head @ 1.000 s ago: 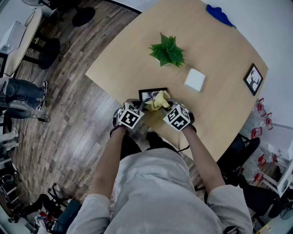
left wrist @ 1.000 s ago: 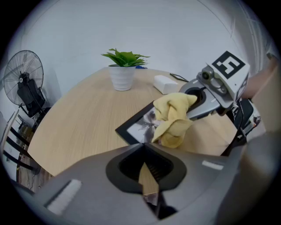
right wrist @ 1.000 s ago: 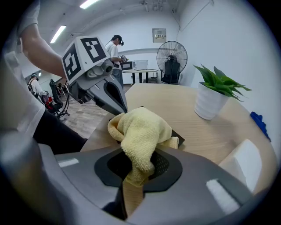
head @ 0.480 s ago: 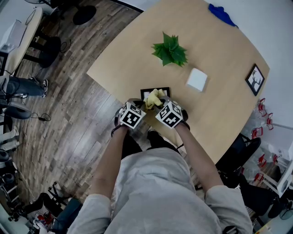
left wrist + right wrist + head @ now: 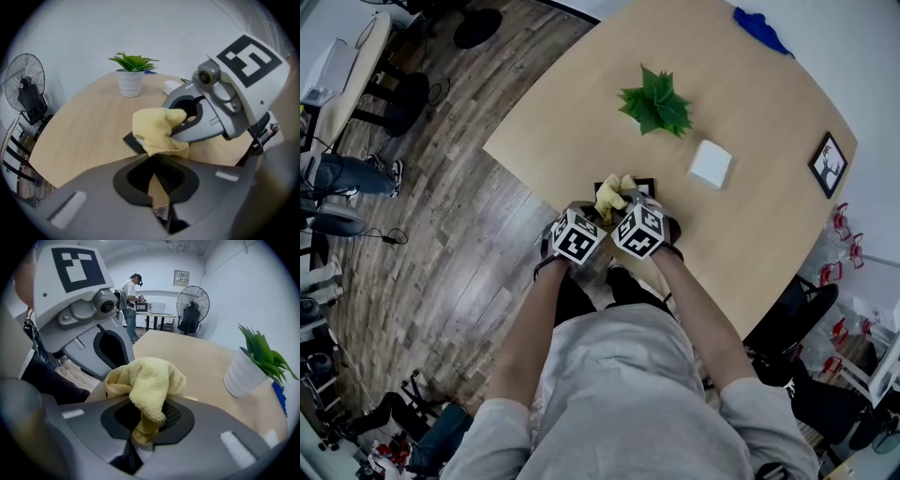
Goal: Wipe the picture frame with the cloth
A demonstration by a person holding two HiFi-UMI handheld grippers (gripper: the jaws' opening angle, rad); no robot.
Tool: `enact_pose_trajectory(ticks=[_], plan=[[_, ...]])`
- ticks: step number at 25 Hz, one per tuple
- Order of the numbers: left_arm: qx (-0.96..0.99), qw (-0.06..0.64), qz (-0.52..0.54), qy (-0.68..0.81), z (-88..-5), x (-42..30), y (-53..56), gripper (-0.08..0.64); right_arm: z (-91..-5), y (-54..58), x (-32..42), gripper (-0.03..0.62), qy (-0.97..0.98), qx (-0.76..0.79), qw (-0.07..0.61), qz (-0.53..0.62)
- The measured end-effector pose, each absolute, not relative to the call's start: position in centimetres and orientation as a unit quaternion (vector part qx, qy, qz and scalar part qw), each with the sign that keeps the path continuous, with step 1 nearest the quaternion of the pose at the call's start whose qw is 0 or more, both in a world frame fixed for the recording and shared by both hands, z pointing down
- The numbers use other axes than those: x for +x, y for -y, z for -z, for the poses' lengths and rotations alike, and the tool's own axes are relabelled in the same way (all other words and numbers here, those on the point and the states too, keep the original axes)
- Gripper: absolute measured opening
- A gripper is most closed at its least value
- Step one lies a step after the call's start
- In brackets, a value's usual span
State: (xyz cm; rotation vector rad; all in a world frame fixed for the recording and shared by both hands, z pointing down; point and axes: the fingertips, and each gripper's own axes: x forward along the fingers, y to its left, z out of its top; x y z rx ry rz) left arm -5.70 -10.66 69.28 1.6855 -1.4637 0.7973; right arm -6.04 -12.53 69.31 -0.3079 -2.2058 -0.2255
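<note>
A black picture frame [image 5: 630, 186] sits near the table's front edge, mostly covered by a yellow cloth [image 5: 608, 196]. My left gripper [image 5: 592, 217] is shut on the frame's near edge; in the left gripper view only a black corner of the frame [image 5: 133, 140] shows past the cloth [image 5: 157, 131]. My right gripper [image 5: 624, 206] is shut on the cloth, pressing it onto the frame right beside the left one. In the right gripper view the cloth [image 5: 147, 380] bunches out of the right gripper [image 5: 140, 430]. The left gripper [image 5: 157, 183] holds a thin edge between its jaws.
On the wooden table [image 5: 750, 234] stand a potted plant [image 5: 656, 105], a white box [image 5: 711, 164], a second small framed picture [image 5: 828, 164] and a blue cloth [image 5: 761, 28]. A fan [image 5: 192, 305] and a person [image 5: 129, 296] are across the room.
My right gripper has slid left across the frame with the cloth and now sits against the left gripper. The left gripper has kept its hold.
</note>
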Motion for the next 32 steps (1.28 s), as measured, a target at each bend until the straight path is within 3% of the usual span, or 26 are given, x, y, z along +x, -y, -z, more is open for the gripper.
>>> enact_pose_trajectory(ticks=[11,32], plan=[[0.652,0.392,-0.286,0.583,-69.1,-6.1,10.6,0.052,-68.7,12.6,-9.2,0.058,0.886,-0.141,0.412,0.158],[0.679,0.377,-0.310,0.549,-69.3,-5.8,10.6,0.052,-68.9,11.6,-3.9,0.057,0.884,-0.133,0.445,0.055]])
